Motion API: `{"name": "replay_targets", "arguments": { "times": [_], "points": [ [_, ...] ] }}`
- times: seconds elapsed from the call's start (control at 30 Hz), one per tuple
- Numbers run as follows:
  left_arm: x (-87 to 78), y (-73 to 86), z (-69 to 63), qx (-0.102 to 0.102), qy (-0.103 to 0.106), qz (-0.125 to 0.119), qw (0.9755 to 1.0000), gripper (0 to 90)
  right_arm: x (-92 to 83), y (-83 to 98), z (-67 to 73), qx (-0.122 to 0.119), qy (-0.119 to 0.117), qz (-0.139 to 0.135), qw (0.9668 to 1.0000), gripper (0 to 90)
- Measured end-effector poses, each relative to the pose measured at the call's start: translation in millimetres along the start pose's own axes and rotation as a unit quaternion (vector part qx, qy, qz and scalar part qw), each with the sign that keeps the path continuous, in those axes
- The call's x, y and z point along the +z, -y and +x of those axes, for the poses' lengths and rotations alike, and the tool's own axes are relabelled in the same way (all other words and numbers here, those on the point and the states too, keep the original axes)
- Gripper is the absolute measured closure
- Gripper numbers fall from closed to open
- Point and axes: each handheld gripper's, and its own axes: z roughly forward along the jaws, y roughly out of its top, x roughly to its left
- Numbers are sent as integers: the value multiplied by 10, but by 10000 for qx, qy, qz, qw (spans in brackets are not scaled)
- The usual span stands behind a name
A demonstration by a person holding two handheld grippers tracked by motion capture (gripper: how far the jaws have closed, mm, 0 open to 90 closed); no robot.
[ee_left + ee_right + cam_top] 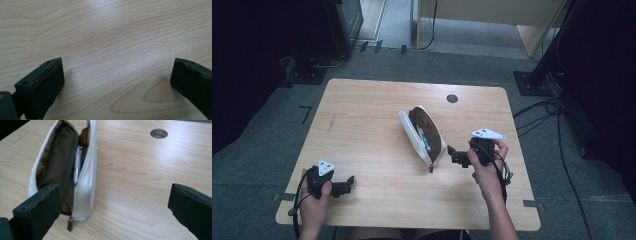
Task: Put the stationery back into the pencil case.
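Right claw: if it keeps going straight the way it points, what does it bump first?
Probably the pencil case: the open right claw points at its near end, by the zipper pull. Depth is hard to judge.

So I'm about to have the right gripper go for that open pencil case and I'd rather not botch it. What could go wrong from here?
1. The pencil case stands open on its narrow edge; a nudge from the right gripper could tip it and spill the pen inside.
2. The soft white wall may fold when pinched, so the grip might slip.
3. The left gripper rests far away near the table's front corner, so it can't steady the case quickly.
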Motion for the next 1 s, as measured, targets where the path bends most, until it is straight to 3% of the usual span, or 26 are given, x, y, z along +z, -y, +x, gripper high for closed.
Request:
{"name": "replay_targets", "arguments": {
  "times": [0.47,0.63,0.83,1.0],
  "points": [
    [6,-5,-10,17,15,-5,10000,0,-138,476,-427,423,318,129,9985,0],
    [6,-5,-11,25,26,-7,10000,0,-187,654,-565,448,405,182,9980,0],
    [7,-5,-12,26,31,-8,10000,0,-276,866,-740,612,620,240,9959,41],
    [7,-5,-12,34,32,-8,10000,0,-317,1029,-865,718,752,279,9942,23]
  ]
}}
